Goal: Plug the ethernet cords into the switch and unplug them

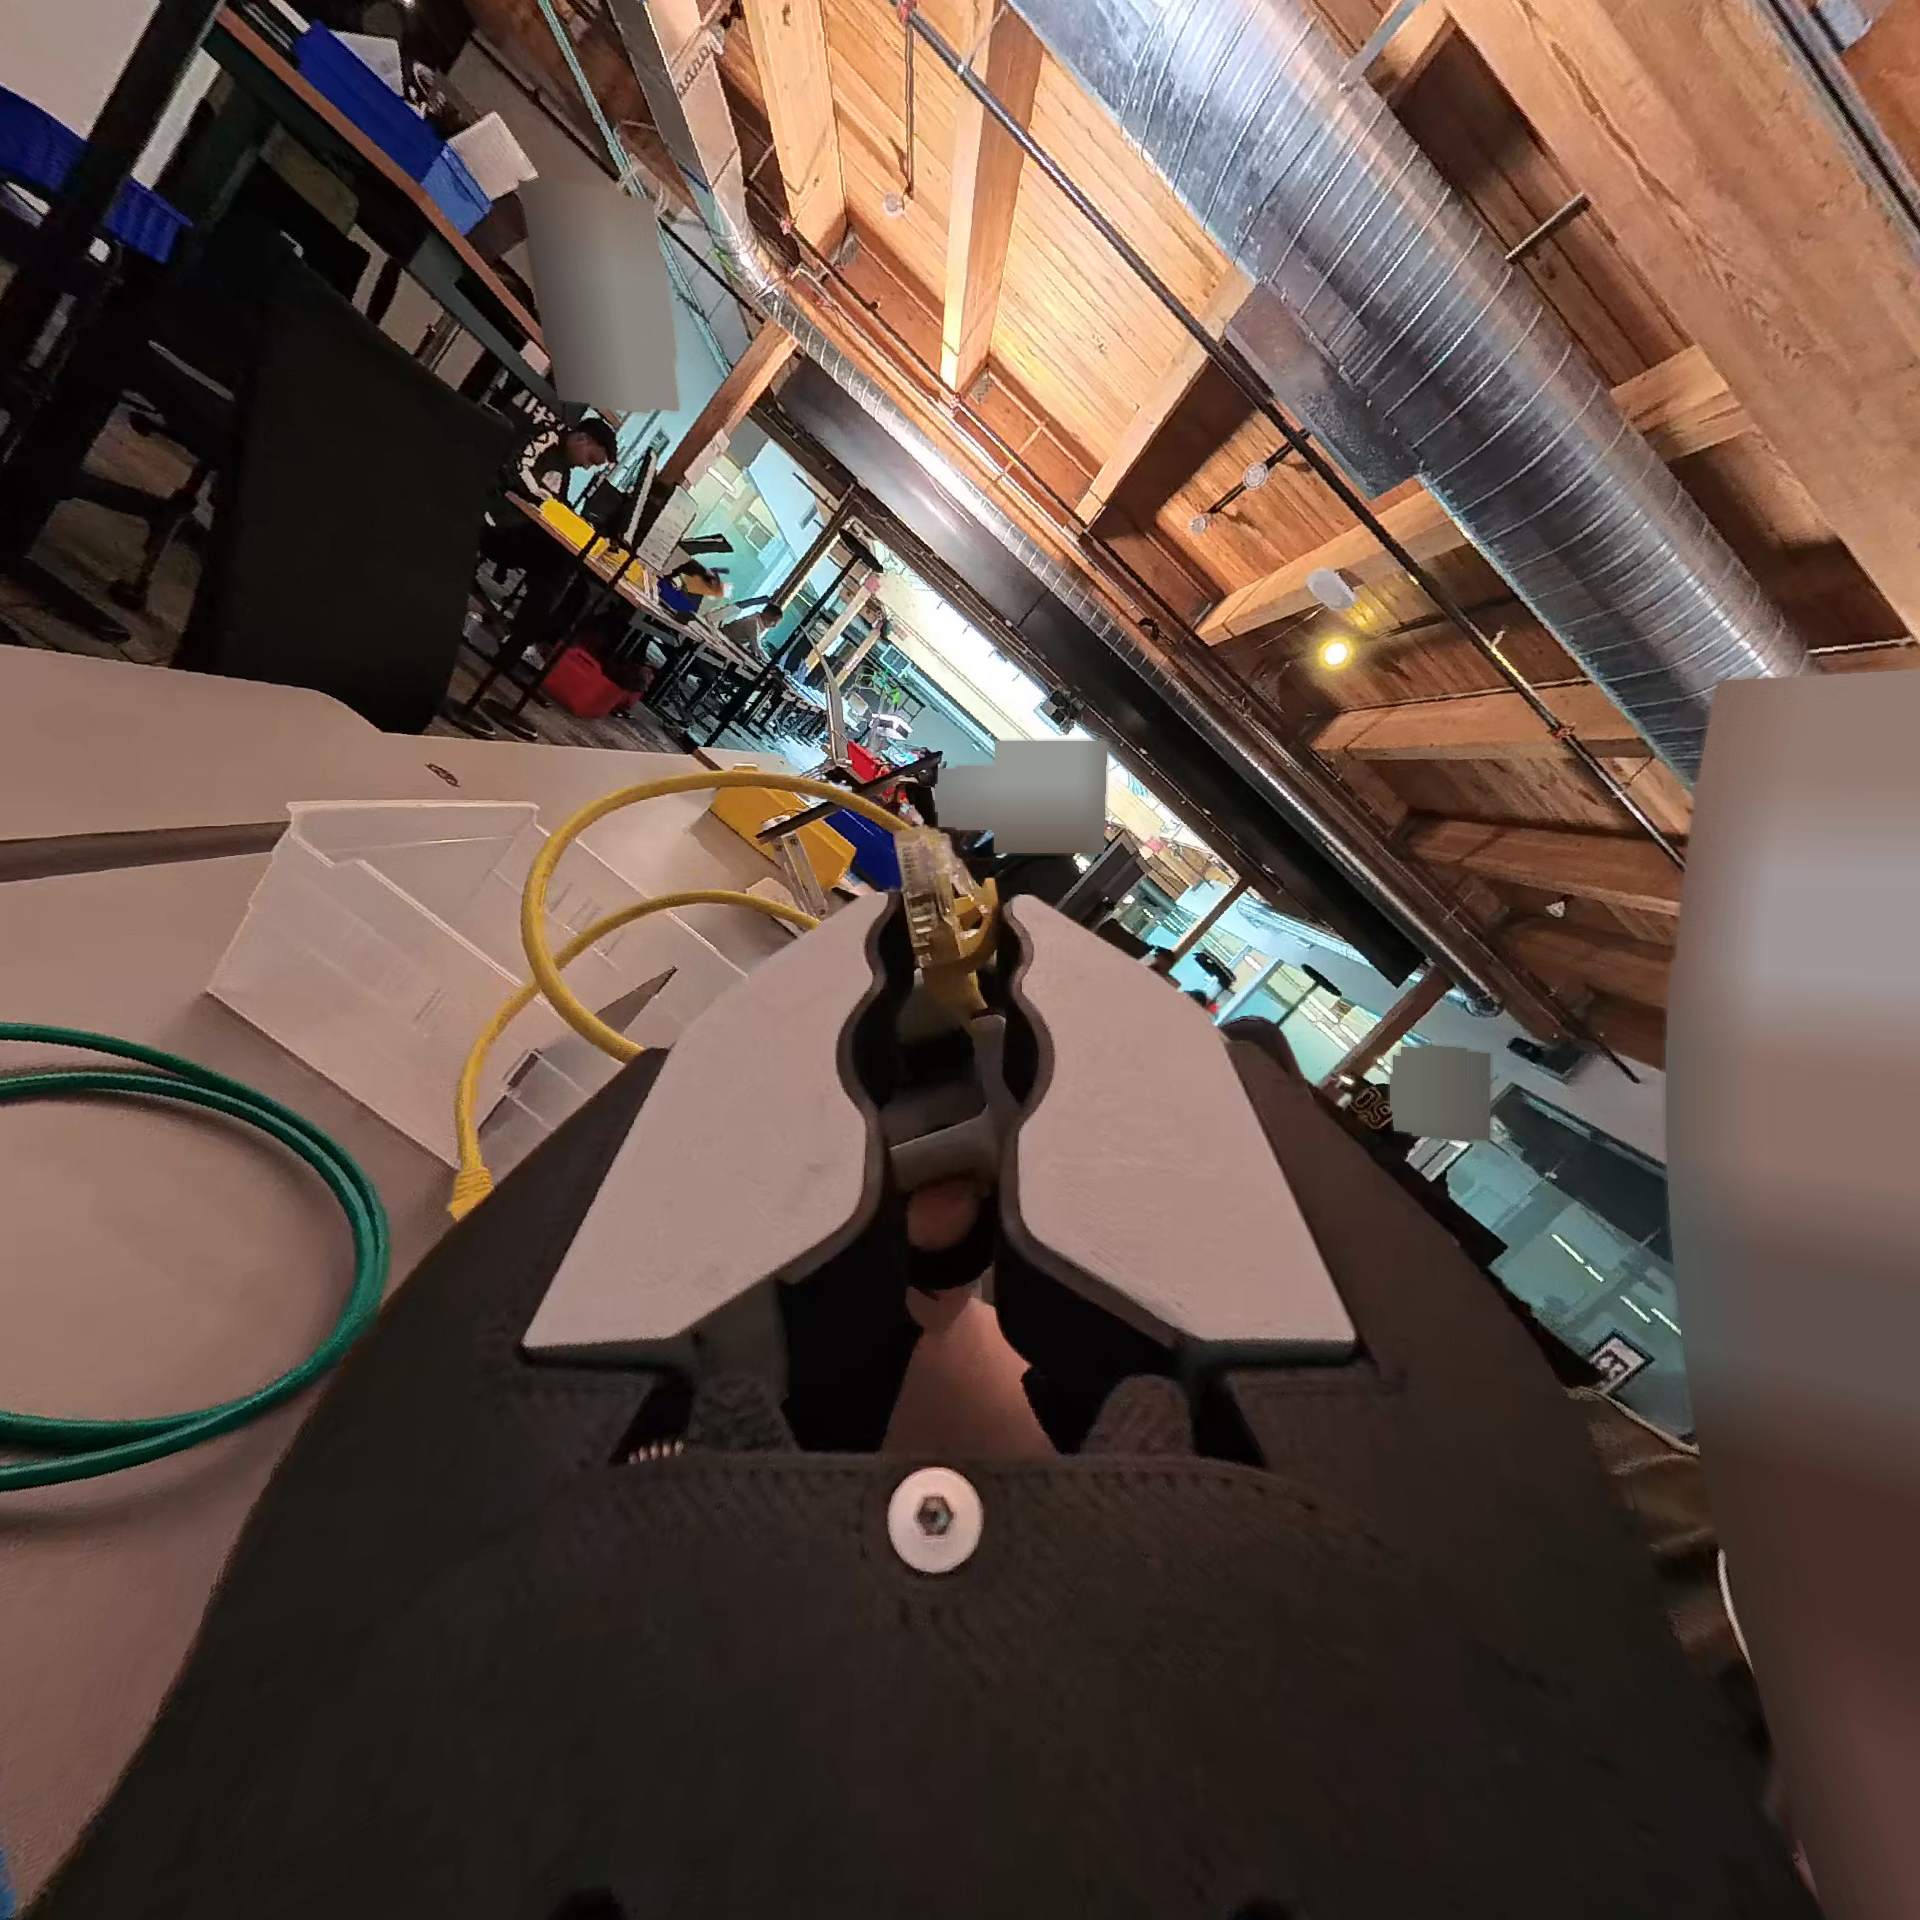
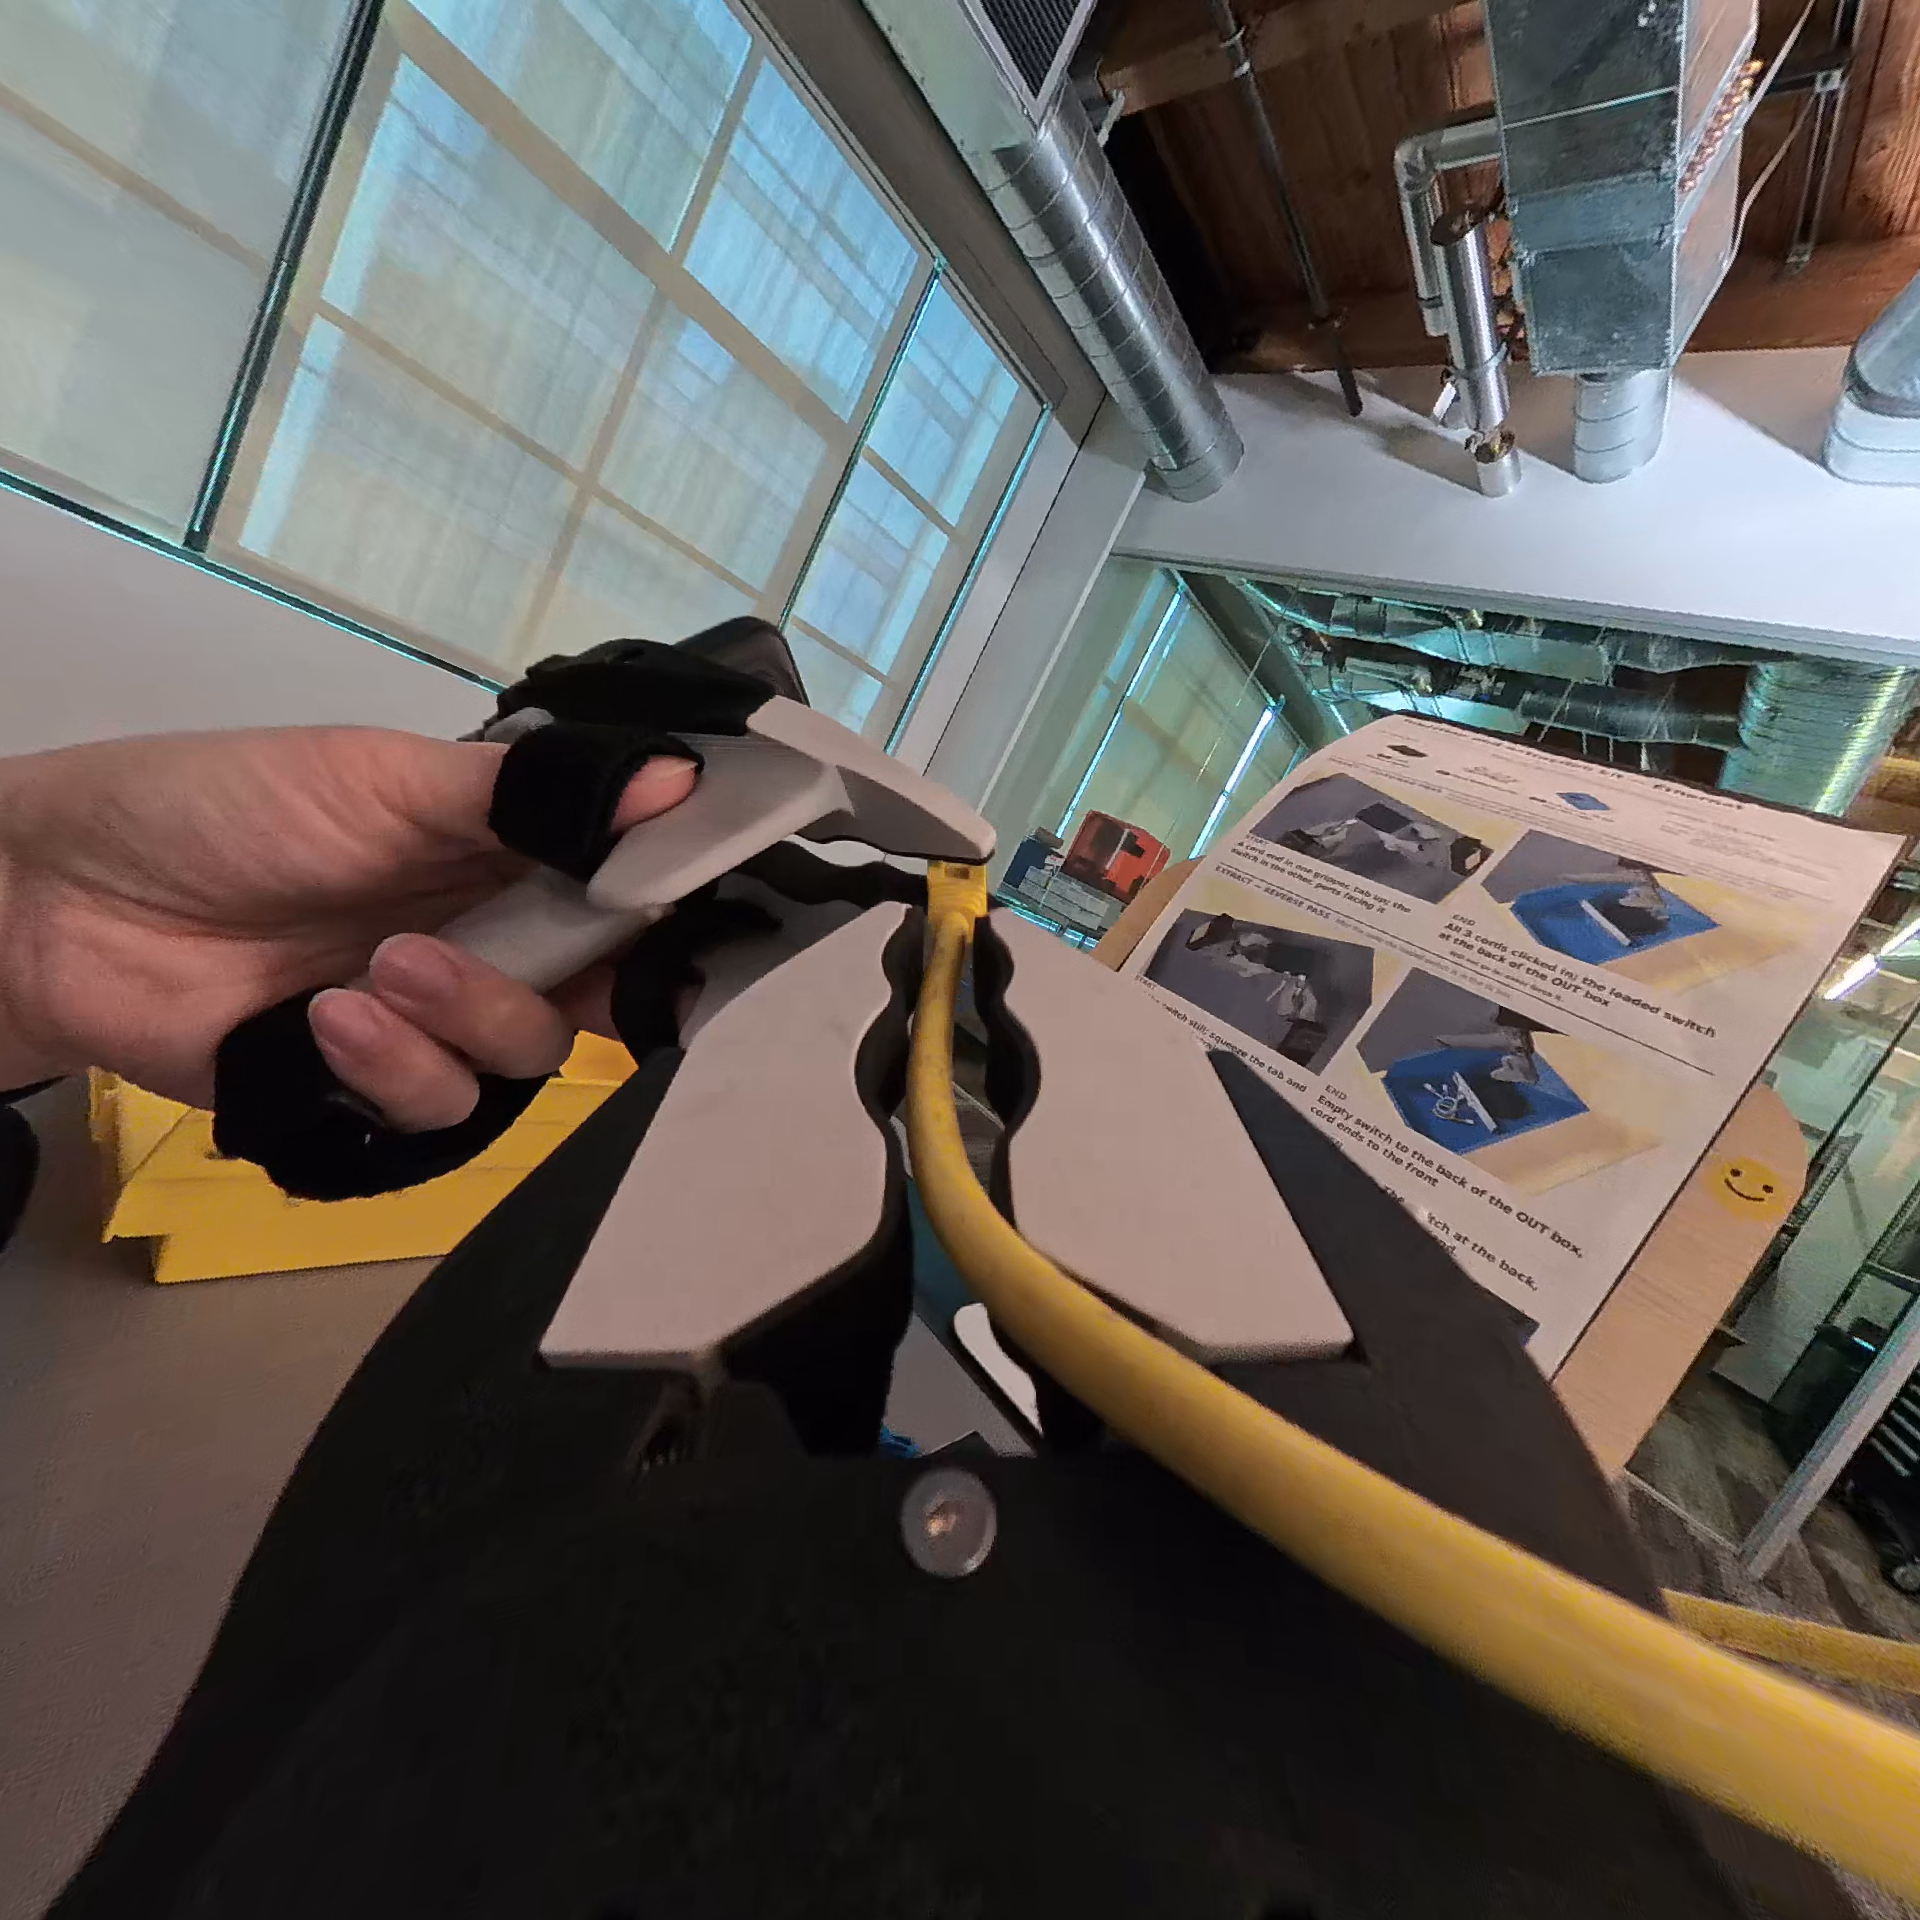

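Note:
A yellow ethernet cord (image 1: 532, 914) loops over the table, and its far plug (image 1: 473, 1184) lies on the table. My left gripper (image 1: 951, 920) is shut on the cord's near end, whose clear plug (image 1: 923, 873) sticks out past the fingertips. In the right wrist view, my right gripper (image 2: 951, 925) is shut on the same yellow cord (image 2: 1143, 1382) just below the plug boot (image 2: 956, 883). There the left gripper (image 2: 935, 831), held by a hand (image 2: 208, 883), pinches the boot from above. A green cord (image 1: 372, 1247) lies coiled at the left. No switch is in view.
A clear plastic bin (image 1: 416, 935) lies on the grey table (image 1: 156, 1299) under the yellow loop. A yellow bin (image 2: 312, 1195) stands behind the hand. A printed instruction sheet (image 2: 1455, 987) leans on a wooden board at the right. Other workbenches and people are far behind. My left and right fingertips are right by each other.

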Available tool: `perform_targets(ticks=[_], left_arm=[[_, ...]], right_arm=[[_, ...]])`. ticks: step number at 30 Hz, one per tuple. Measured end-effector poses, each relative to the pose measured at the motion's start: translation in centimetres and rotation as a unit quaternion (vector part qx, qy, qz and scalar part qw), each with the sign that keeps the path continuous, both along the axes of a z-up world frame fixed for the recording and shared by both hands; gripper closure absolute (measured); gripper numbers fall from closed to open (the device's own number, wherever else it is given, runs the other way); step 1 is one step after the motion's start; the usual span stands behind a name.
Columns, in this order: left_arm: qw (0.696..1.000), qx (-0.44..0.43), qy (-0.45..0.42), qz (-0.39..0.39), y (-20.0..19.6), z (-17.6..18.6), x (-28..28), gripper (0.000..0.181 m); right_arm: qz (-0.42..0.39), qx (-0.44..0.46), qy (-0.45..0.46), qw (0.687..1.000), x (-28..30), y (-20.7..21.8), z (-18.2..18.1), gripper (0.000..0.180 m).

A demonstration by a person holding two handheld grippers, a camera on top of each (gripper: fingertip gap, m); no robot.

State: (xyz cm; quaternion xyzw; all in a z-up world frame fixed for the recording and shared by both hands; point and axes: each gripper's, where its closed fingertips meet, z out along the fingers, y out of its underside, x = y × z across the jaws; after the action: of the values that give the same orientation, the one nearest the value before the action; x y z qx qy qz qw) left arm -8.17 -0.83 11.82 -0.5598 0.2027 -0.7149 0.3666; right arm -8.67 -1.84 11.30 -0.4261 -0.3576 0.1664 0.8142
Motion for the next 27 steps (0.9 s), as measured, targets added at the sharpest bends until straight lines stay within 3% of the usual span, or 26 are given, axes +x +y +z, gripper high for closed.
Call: perform_targets(ticks=[22, 25, 27], left_arm=[[1.0, 0.021, 0.018, -0.002, -0.3, 0.0, 0.2, 0.166], [0.994, 0.07, 0.03, 0.072, 1.8, 0.5, -1.7, 0.153], [0.976, 0.116, 0.107, 0.147, 4.0, -0.6, -2.9, 0.143]], right_arm=[[-0.01, -0.005, -0.024, 1.0, 0.4, 0.3, 0.0, 0.174], [-0.02, -0.01, -0.012, 1.0, 2.2, 0.7, 1.2, 0.174], [-0.027, -0.013, 0.003, 1.0, 3.9, 1.1, 2.3, 0.174]])
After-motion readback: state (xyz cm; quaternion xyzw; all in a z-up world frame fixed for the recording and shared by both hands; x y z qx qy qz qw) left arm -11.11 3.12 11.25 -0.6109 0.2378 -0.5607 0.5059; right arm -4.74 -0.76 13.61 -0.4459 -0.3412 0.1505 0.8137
